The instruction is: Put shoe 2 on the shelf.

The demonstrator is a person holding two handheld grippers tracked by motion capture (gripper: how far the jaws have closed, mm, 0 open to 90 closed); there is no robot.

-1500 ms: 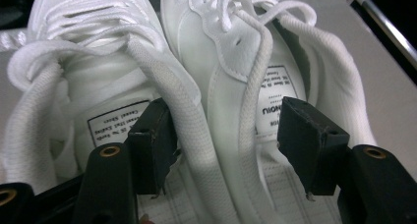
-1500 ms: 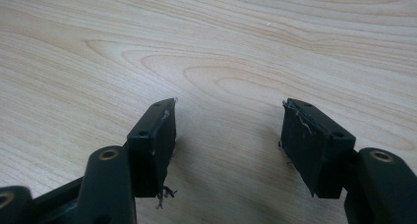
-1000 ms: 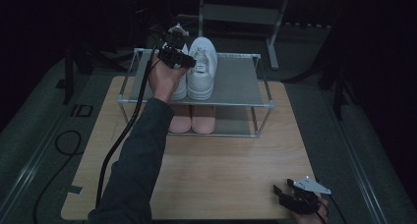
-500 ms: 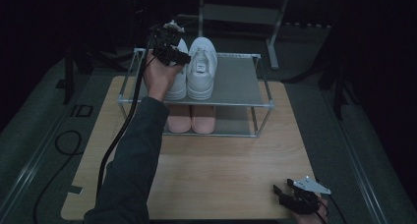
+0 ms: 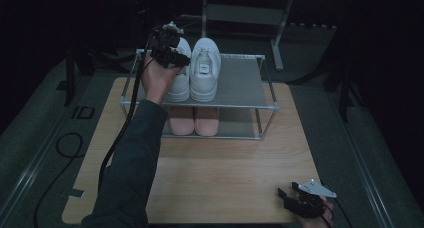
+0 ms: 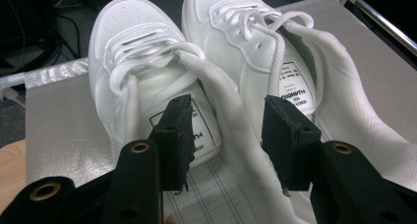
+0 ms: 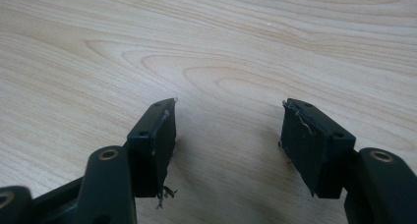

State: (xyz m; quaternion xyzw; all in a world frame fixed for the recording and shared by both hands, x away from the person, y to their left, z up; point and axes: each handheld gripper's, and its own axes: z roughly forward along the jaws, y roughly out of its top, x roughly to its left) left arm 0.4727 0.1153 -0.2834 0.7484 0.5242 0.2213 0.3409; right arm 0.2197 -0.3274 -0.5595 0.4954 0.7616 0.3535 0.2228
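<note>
High view: left tool (image 5: 170, 52) upper left of centre, over the heel end of the left white sneaker (image 5: 179, 85) on the rack's (image 5: 240, 83) top shelf. Right white sneaker (image 5: 205, 70) sits just beside it, touching. Pink pair (image 5: 194, 120) on the lower shelf, directly under the white pair. Rack stands at the far end of the wooden surface (image 5: 225, 173). Right tool (image 5: 292, 200) at bottom right of frame, at the near edge of the surface, well apart from the rack

Left gripper view: left tool (image 6: 226, 135) jaws spread, recently closing in a bit; between them the adjoining inner collar walls of the two white sneakers. Left pad sits inside the left sneaker (image 6: 147, 86) by its tongue label, right pad inside the right sneaker (image 6: 255, 57). Can't tell if the pads touch the fabric; no visible squeeze

Right gripper view: right tool (image 7: 228, 130) jaws spread wide, nothing between them, bare wood grain (image 7: 206, 47) below
</note>
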